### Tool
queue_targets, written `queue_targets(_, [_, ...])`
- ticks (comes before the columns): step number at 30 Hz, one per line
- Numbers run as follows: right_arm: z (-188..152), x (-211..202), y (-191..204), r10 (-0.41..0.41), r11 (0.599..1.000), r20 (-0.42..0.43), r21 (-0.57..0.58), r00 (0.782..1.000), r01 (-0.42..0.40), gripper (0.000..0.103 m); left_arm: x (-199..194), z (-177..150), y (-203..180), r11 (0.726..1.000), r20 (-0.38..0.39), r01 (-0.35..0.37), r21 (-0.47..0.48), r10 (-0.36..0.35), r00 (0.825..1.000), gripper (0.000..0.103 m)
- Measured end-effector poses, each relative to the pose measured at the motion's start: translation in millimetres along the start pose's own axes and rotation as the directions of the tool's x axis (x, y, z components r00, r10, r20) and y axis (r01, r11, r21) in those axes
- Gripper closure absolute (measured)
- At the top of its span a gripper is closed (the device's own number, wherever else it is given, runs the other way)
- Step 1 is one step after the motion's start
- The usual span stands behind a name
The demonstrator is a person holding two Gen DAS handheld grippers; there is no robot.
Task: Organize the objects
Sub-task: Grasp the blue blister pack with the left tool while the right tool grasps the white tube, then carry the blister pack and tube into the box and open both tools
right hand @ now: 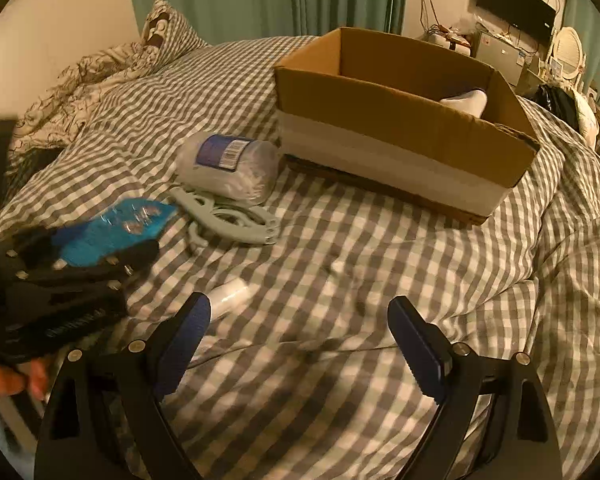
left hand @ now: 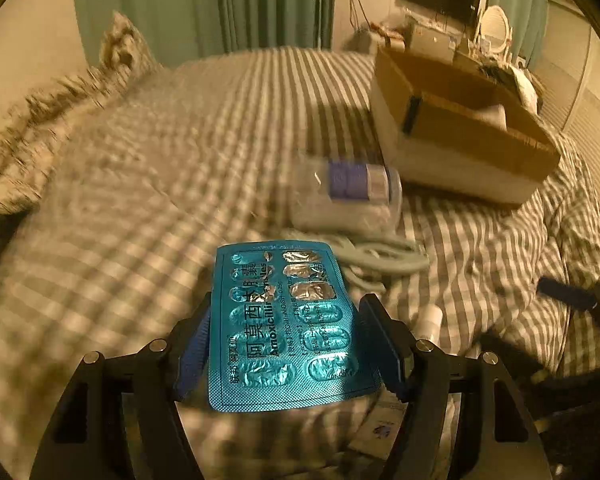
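My left gripper [left hand: 288,344] is shut on a blue pill blister pack [left hand: 288,328] and holds it above the checked bed; the pack also shows in the right wrist view [right hand: 116,232]. My right gripper [right hand: 300,344] is open and empty over the bedspread. An open cardboard box [right hand: 380,120] stands on the bed at the back right with a white item [right hand: 468,100] inside; the box also shows in the left wrist view [left hand: 460,128]. A clear plastic pack with a blue label [right hand: 232,164] lies left of the box, pale grey hangers [right hand: 228,220] in front of it.
A small white bottle [right hand: 228,300] lies by my right gripper's left finger. A patterned pillow [right hand: 164,28] and rumpled quilt [right hand: 80,80] lie at the head of the bed. Green curtains, a wall screen [right hand: 516,4] and a cluttered desk are behind.
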State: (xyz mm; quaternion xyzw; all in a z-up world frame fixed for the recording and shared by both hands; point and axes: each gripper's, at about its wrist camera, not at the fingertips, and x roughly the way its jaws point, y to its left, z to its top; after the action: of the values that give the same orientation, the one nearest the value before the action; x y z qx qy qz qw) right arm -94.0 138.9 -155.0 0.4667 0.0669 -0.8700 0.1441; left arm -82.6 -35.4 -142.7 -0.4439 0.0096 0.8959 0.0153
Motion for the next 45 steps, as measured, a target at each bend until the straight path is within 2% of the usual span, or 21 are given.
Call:
queue_targets(5, [-10.0,23.3,24.5,0.04,0.999,-0.086,0.018,0.996,-0.038,0.013,-23.7,8.2,17.7,0.999,0.049,-0.048,0.016,0.047,0.998,0.031])
queue_targets(9, [-10.3,38.1,39.3,0.05,0.999,-0.12,0.011,0.991,-0.049,0.013,-17.1,8.1,30.6,0.999,0.039,-0.035,-0.005,0.035,0.999,0.031])
queue_targets(10, [-8.7,41.3,43.8,0.055,0.998,-0.12,0.001,0.991,-0.056,0.016,-14.4,7.4,32.2,0.999,0.032,-0.031,-0.007,0.032,0.999,0.031])
queue_targets(11, [-7.9,44.4,47.3,0.058,0.998,-0.121,-0.008,0.991,-0.059,0.021,-11.3,6.3,33.3,1.0,0.024,-0.03,-0.009,0.03,0.999,0.031])
queue_targets(12, [-6.8,48.1,50.9,0.058,0.998,-0.126,-0.019,0.99,-0.061,0.032,-9.1,5.9,34.8,1.0,0.018,-0.029,-0.011,0.029,0.999,0.031])
queue_targets(13, [-5.7,50.8,54.4,0.062,0.997,-0.108,-0.028,0.992,-0.065,0.051,-7.1,5.3,37.2,1.0,0.013,-0.026,-0.013,0.026,1.0,0.031])
queue_targets(14, [-5.7,50.5,55.9,0.075,0.996,-0.083,-0.033,0.994,-0.078,0.067,-5.8,4.5,38.2,1.0,0.01,-0.024,-0.018,0.024,1.0,0.031])
queue_targets(16, [-5.8,47.2,57.6,0.105,0.993,-0.043,-0.046,0.994,-0.107,0.073,-5.3,3.3,39.2,0.999,0.01,-0.02,-0.025,0.02,1.0,0.031])
queue_targets(19, [-4.3,37.2,56.2,0.124,0.99,-0.005,-0.062,0.992,-0.124,0.076,-7.0,3.5,37.9,1.0,0.015,-0.016,-0.024,0.016,1.0,0.031])
queue_targets(25, [3.1,-8.7,35.9,0.13,0.991,0.114,-0.059,0.985,-0.123,0.08,-19.5,9.3,27.8,1.0,0.049,-0.002,-0.026,0.004,0.999,0.031])
queue_targets(34, [8.8,-94.9,-8.6,0.114,0.993,0.342,-0.022,0.933,-0.114,0.083,-45.3,28.2,-27.2,0.999,0.123,0.009,0.052,-0.015,0.992,0.031])
queue_targets(40, [29.3,-138.5,-52.1,0.066,0.996,0.475,0.028,0.877,-0.089,0.083,-64.6,68.5,-66.3,0.992,0.195,0.046,0.114,-0.067,0.978,0.031])
queue_targets(43, [56.9,-153.7,-78.5,0.042,0.997,0.496,0.041,0.867,-0.072,0.083,-66.3,101.3,-84.1,0.984,0.216,0.106,0.145,-0.136,0.967,0.031])
queue_targets(45, [79.3,-159.1,-100.4,0.082,0.99,0.501,0.059,0.862,-0.129,0.083,-59.2,127.2,-96.9,0.978,0.217,0.141,0.152,-0.172,0.961,0.031])
